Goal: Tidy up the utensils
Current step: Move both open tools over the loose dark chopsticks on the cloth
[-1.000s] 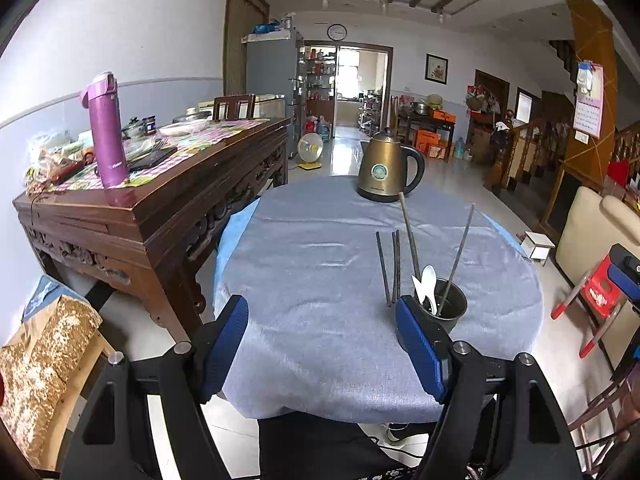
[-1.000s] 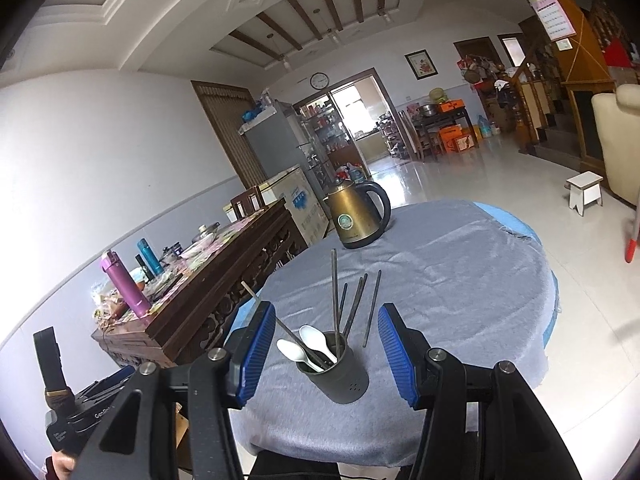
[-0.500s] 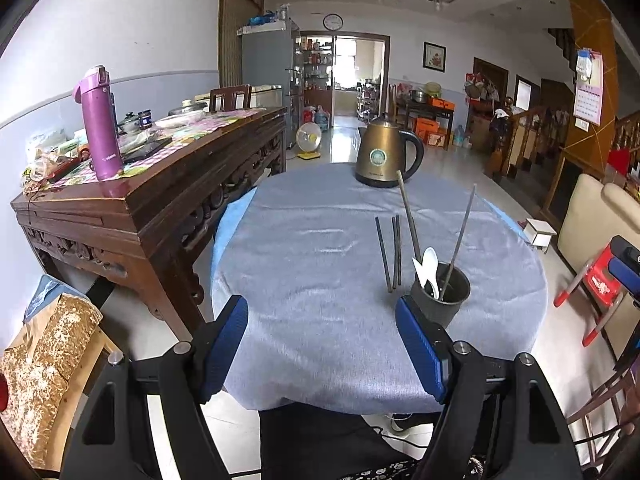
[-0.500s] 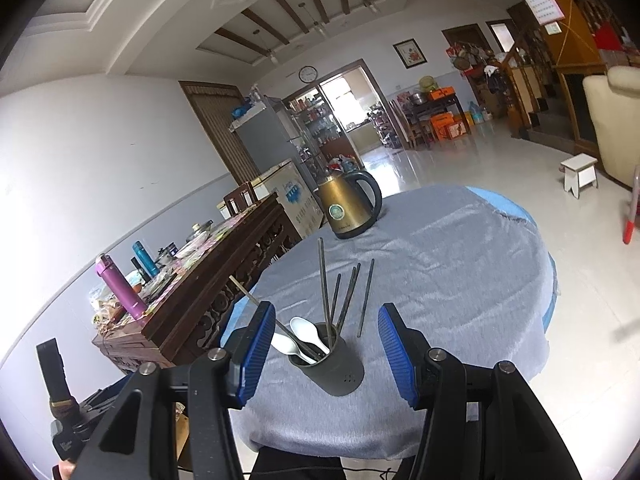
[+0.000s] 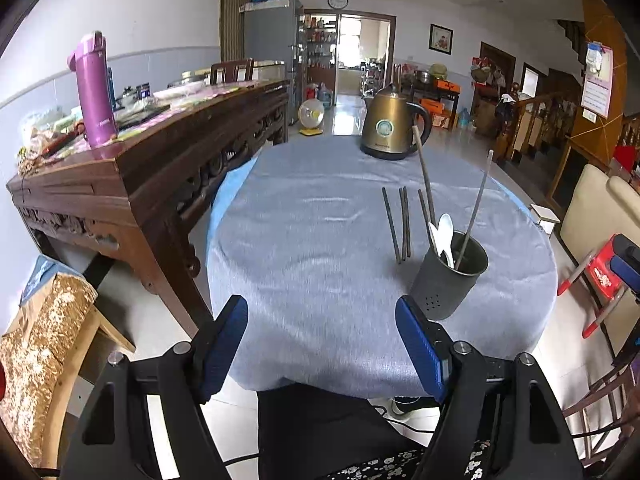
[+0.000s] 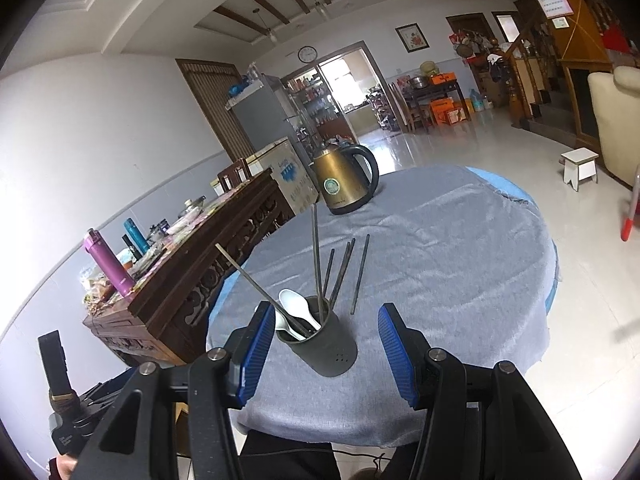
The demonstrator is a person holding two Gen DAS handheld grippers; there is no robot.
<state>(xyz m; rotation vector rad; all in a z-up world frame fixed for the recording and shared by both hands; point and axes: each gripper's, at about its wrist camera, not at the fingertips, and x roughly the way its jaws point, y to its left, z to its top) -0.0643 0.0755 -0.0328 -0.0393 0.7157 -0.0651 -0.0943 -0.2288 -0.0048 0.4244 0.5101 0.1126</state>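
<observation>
Both hand-held grippers (image 5: 322, 344) (image 6: 326, 350) lowered, open, empty, one holder (image 5: 448, 276), four loose chopsticks (image 5: 404, 224), two spoons (image 5: 444, 236)

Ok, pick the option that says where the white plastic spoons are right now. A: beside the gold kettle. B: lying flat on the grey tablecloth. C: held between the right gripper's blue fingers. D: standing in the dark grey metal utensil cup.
D: the white plastic spoons stand bowl-up inside the dark grey metal utensil cup, next to two upright metal chopsticks; four more dark chopsticks lie loose on the grey tablecloth behind it.
</observation>
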